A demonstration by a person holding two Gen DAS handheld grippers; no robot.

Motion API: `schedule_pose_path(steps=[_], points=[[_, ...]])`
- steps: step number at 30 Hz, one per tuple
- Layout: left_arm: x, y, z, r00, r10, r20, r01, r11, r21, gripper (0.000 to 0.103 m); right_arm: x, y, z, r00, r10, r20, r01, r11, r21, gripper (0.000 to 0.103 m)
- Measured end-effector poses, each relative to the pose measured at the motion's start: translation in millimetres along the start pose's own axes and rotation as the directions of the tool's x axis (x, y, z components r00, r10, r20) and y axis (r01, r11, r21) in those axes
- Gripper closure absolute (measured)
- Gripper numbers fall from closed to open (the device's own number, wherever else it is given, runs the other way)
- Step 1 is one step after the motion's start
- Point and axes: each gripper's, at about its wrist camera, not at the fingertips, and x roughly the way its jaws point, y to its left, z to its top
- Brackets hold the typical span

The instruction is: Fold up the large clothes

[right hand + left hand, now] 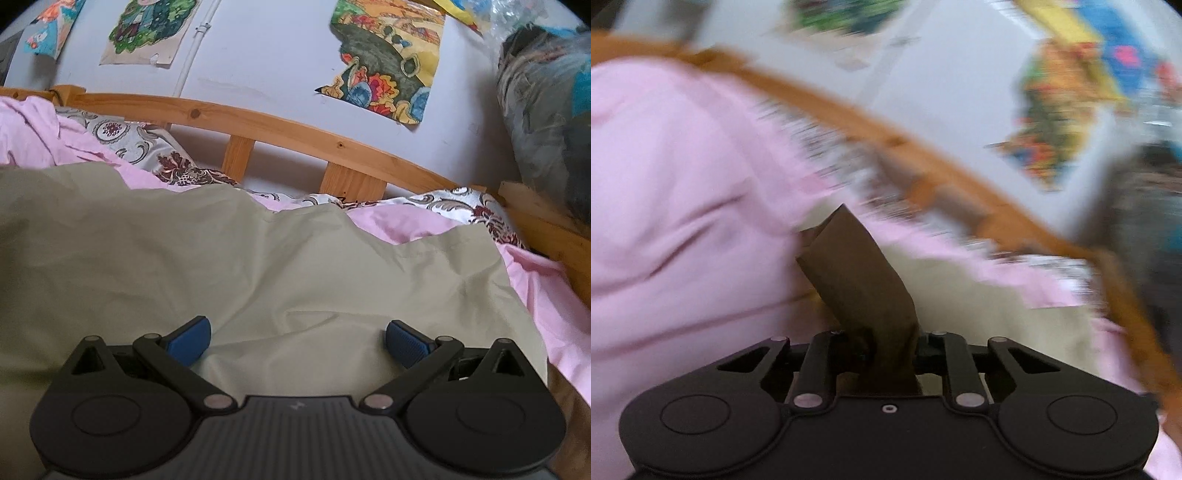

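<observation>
Left claw (886, 343) pinches brown fabric (857, 266) – right claw (297, 341) wide over pale cloth (258, 258); wooden rail (295, 136) behind.

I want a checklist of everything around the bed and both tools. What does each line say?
Surface: a bed under a pink sheet, wooden frame behind it.
Job's things: a pale green garment spread on the bed; a brown piece of cloth sticks up from the left tool.
Clutter: patterned pillows along the frame; a dark bundle at the far right.
Grippers: left tool shut on the brown cloth, view blurred; right tool open above the green garment, blue pads apart, gripping nothing.
Cables: nothing seen.
Surroundings: white wall with coloured drawings stuck on it.
</observation>
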Motion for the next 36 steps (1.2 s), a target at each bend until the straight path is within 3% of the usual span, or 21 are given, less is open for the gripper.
schedule_pose_path(steps=[2, 3, 6, 8, 13, 15, 17, 19, 21, 24, 25, 26, 28, 29, 32, 36], points=[[5.1, -19.2, 14.4, 0.989, -0.145, 0.027, 0.143, 0.989, 0.047, 0.084, -2.9, -6.0, -1.0, 1.000, 0.007, 0.023, -0.008, 0.999, 0.039, 0.000], [10.7, -29.1, 21.6, 0.974, -0.223, 0.025, 0.221, 0.973, 0.066, 0.084, -2.6, -9.4, -0.3, 1.000, 0.014, 0.025, -0.015, 0.998, 0.053, 0.000], [36.0, -68.4, 39.8, 0.911, -0.411, -0.034, 0.411, 0.899, 0.152, 0.084, -1.0, -20.9, 1.5, 0.999, 0.041, 0.015, -0.043, 0.992, 0.115, 0.000], [49.5, -95.0, 44.4, 0.861, -0.503, -0.070, 0.505, 0.834, 0.220, 0.084, 0.5, -31.7, 1.6, 0.998, 0.059, -0.001, -0.058, 0.983, 0.171, 0.001], [90.6, -168.1, 33.9, 0.703, -0.661, -0.264, 0.709, 0.619, 0.337, 0.084, -1.1, -56.4, -0.6, 0.995, 0.086, -0.057, -0.069, 0.965, 0.251, 0.005], [104.0, -188.3, 24.4, 0.642, -0.702, -0.308, 0.762, 0.542, 0.355, 0.084, -7.3, -69.8, 0.8, 0.990, 0.103, -0.094, -0.076, 0.963, 0.259, 0.006], [128.1, -207.7, 14.4, 0.570, -0.731, -0.376, 0.819, 0.471, 0.328, 0.083, -22.3, -88.4, 1.3, 0.988, 0.089, -0.123, -0.055, 0.966, 0.253, 0.006], [152.0, -219.8, 3.4, 0.506, -0.749, -0.428, 0.862, 0.427, 0.272, 0.083, -42.8, -103.7, -0.6, 0.987, 0.024, -0.156, 0.005, 0.983, 0.184, 0.005], [174.6, -232.2, -9.1, 0.442, -0.747, -0.496, 0.896, 0.389, 0.213, 0.083, -66.1, -118.0, -6.9, 0.978, -0.093, -0.189, 0.109, 0.991, 0.079, 0.004], [201.0, -250.9, -32.0, 0.363, -0.689, -0.627, 0.922, 0.362, 0.135, 0.081, -99.7, -140.7, -22.7, 0.934, -0.297, -0.199, 0.302, 0.953, -0.008, 0.003], [208.1, -258.9, -42.3, 0.349, -0.652, -0.673, 0.924, 0.361, 0.129, 0.080, -110.0, -149.6, -29.5, 0.911, -0.362, -0.196, 0.369, 0.929, -0.001, 0.001], [213.3, -266.4, -54.6, 0.346, -0.605, -0.717, 0.921, 0.364, 0.138, 0.080, -120.2, -160.1, -36.9, 0.890, -0.415, -0.191, 0.428, 0.903, 0.032, 0.000], [220.3, -275.2, -77.0, 0.340, -0.511, -0.789, 0.918, 0.362, 0.161, 0.080, -131.0, -177.7, -46.3, 0.870, -0.458, -0.180, 0.481, 0.869, 0.113, 0.000], [226.1, -278.1, -91.6, 0.330, -0.464, -0.822, 0.918, 0.360, 0.165, 0.080, -132.5, -185.2, -48.2, 0.861, -0.475, -0.181, 0.501, 0.854, 0.141, 0.000], [241.4, -276.0, -123.0, 0.321, -0.406, -0.856, 0.911, 0.381, 0.161, 0.079, -134.4, -192.8, -48.6, 0.856, -0.499, -0.135, 0.516, 0.840, 0.170, 0.000], [245.7, -263.5, -123.2, 0.300, -0.447, -0.843, 0.915, 0.386, 0.121, 0.076, -132.2, -187.7, -49.7, 0.865, -0.495, -0.083, 0.502, 0.852, 0.151, 0.000]])
